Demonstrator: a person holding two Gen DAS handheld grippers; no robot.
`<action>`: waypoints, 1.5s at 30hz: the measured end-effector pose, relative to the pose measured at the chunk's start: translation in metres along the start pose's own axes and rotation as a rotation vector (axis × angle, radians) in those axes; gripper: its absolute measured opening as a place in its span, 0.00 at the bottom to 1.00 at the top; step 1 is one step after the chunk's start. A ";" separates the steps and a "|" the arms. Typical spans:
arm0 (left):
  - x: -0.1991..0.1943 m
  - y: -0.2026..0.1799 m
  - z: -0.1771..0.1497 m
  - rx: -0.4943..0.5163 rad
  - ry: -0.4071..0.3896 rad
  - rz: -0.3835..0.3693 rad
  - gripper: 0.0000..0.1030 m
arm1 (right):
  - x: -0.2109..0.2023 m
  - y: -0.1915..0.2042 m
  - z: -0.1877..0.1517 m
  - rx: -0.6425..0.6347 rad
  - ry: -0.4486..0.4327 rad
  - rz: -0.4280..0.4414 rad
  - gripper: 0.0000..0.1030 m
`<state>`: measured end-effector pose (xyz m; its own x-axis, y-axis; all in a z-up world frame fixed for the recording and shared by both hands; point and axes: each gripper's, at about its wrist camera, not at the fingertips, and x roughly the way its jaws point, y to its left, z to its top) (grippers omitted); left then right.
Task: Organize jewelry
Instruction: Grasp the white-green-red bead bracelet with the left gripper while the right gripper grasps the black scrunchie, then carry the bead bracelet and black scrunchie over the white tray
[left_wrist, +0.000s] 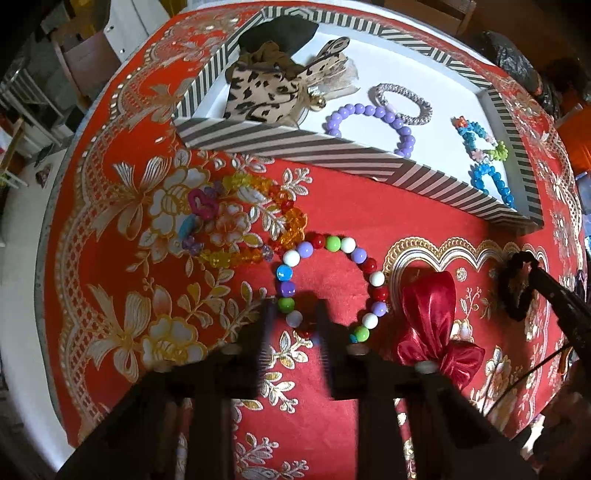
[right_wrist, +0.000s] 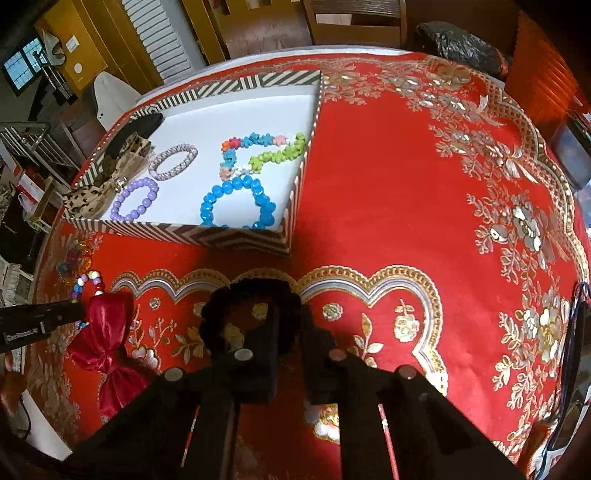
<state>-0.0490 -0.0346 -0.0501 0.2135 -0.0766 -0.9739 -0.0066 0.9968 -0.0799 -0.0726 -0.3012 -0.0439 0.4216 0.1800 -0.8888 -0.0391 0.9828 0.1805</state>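
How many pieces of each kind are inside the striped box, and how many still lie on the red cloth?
In the striped box:
Bead bracelets: 3 (purple, blue, flower-bead)
Silver bracelet: 1
Leopard-print bow: 1
Dark fabric items behind the bow: cannot count

On the red cloth:
Bead bracelets: 2 (multicolour, orange-yellow)
Black scrunchie: 1
Red satin bow: 1

Total counted: 9

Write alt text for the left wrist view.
The left gripper has its fingers astride a multicoloured bead bracelet on a red floral tablecloth. A red satin bow lies beside it; behind, a striped box holds more bracelets.
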 end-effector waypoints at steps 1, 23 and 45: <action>0.000 0.001 0.000 -0.003 -0.005 -0.021 0.00 | -0.003 -0.001 0.000 0.000 -0.005 0.002 0.09; -0.109 0.021 0.028 0.020 -0.174 -0.169 0.00 | -0.083 0.008 0.022 -0.048 -0.156 0.099 0.09; -0.129 -0.021 0.102 0.179 -0.268 -0.087 0.00 | -0.075 0.042 0.083 -0.108 -0.193 0.102 0.09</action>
<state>0.0237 -0.0436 0.0986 0.4550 -0.1764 -0.8729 0.1897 0.9769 -0.0985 -0.0305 -0.2771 0.0650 0.5750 0.2776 -0.7696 -0.1824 0.9605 0.2102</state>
